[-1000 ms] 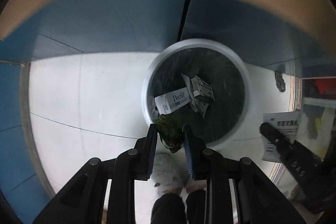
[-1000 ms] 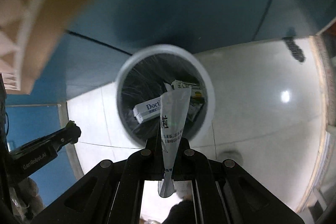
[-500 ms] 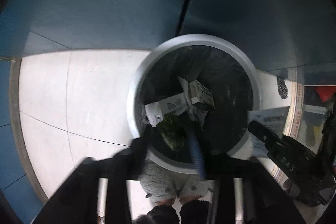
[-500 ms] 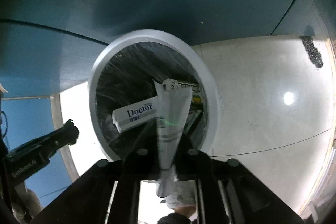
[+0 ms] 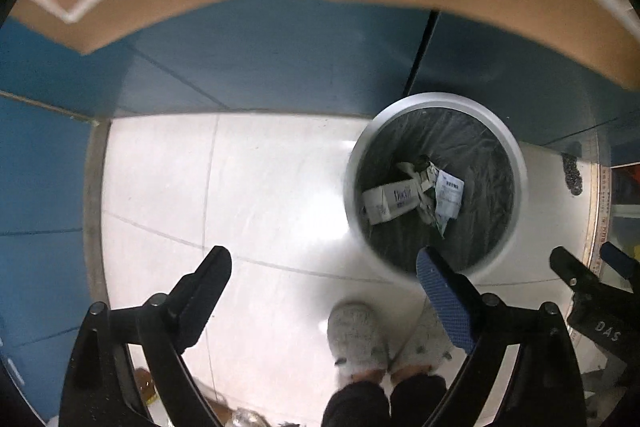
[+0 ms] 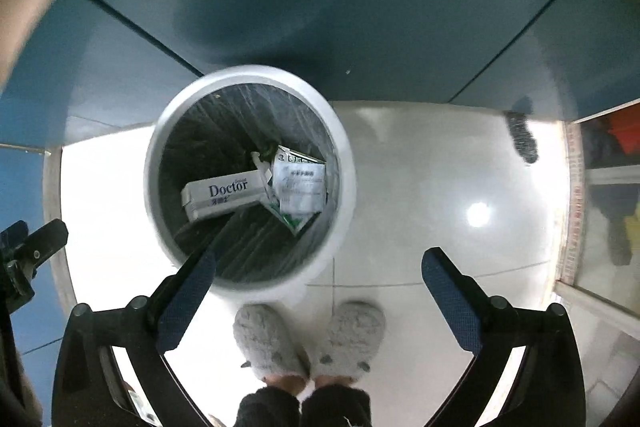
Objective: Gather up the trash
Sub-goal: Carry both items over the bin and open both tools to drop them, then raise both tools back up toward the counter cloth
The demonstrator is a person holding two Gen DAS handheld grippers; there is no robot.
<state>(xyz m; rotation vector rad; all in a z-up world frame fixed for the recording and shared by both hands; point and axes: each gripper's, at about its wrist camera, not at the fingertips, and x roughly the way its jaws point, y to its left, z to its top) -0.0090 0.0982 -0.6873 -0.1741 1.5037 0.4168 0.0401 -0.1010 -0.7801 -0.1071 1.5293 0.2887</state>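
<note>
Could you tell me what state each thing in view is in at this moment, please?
Left gripper: jaws opening, nothing between them.
Right gripper: jaws opening, nothing between them.
Trash bin: upright, uncovered, lined with a dark bag, partly filled.
Doctor box: lying flat inside the bin.
White printed packet: lying in the bin beside the box.
Grey slippers: on the person's feet, on the floor beside the bin.

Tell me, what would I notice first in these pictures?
The round white bin on the shiny floor, with a "Doctor" box and a white packet lying inside. Below it stand two fluffy grey slippers. Both grippers' jaws are opening, nothing between them.
</note>
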